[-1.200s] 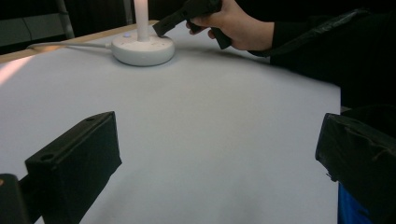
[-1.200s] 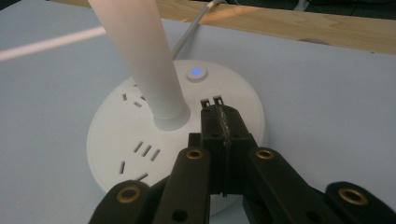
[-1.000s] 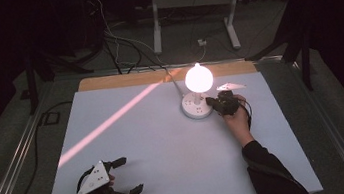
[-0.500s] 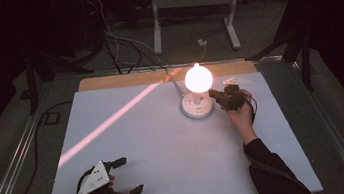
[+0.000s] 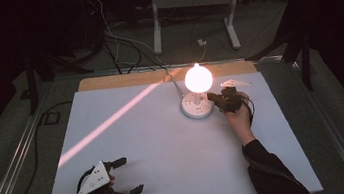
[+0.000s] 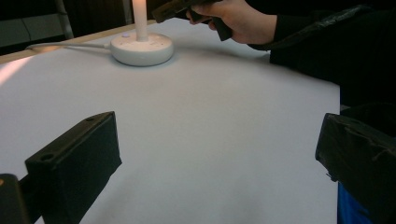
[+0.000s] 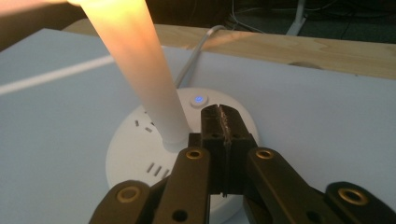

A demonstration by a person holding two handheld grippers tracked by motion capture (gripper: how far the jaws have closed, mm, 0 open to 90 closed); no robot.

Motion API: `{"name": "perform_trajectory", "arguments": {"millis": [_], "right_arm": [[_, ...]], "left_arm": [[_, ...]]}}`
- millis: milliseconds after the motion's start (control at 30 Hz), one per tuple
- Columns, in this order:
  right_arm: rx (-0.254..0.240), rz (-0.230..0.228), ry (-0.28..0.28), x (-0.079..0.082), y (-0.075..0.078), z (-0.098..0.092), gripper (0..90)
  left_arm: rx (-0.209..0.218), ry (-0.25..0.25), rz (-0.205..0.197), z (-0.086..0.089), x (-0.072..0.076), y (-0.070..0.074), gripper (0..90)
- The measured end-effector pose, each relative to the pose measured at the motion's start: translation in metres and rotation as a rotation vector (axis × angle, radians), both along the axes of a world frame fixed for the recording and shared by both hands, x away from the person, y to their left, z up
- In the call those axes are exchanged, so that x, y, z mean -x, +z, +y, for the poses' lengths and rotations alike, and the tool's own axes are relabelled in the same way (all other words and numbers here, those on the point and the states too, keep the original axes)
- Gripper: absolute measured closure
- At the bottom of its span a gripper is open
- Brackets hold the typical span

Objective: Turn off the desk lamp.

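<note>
A lit lamp with a glowing round bulb [image 5: 198, 78] stands on a round white base [image 5: 195, 108] with socket slots, at the back right of the white table [image 5: 166, 148]. My right gripper [image 5: 213, 96] is shut with nothing in it, its tips right at the base's right side. In the right gripper view its closed tips [image 7: 219, 115] hover over the base [image 7: 135, 158], just below a small blue-lit button [image 7: 199, 99] and beside the lamp's glowing neck [image 7: 140, 65]. My left gripper [image 5: 130, 174] lies open near the front left edge, its jaws wide apart over bare table [image 6: 219, 140].
A white cable [image 5: 174, 84] runs from the base to the back edge. A bright light streak [image 5: 112, 120] crosses the table. A wooden strip [image 5: 122, 81] borders the far side. In the left gripper view the right hand [image 6: 243, 21] shows beside the base [image 6: 142, 46].
My right gripper has edged slightly closer to the lamp base and stays shut. The left gripper has not moved.
</note>
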State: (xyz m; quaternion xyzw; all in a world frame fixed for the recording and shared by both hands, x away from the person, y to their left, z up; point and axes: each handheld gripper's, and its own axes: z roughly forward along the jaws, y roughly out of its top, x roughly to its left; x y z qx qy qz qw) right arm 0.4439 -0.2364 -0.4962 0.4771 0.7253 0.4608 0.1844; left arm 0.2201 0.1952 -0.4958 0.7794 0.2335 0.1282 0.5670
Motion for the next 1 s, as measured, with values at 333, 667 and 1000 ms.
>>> {"name": "perform_trajectory", "arguments": {"millis": [333,667,1000], "right_arm": [[0.021,0.027,0.003,-0.002,-0.010,0.003,89.8],[0.035,0.042,0.003,-0.003,-0.015,0.005,89.8],[0.026,0.055,0.009,-0.004,-0.017,0.003,89.8]], "left_arm": [[-0.003,0.001,-0.001,0.000,0.000,0.000,0.6],[0.002,0.004,0.001,0.000,0.000,0.000,0.6],[0.002,0.003,-0.001,0.000,0.000,0.000,0.6]]}}
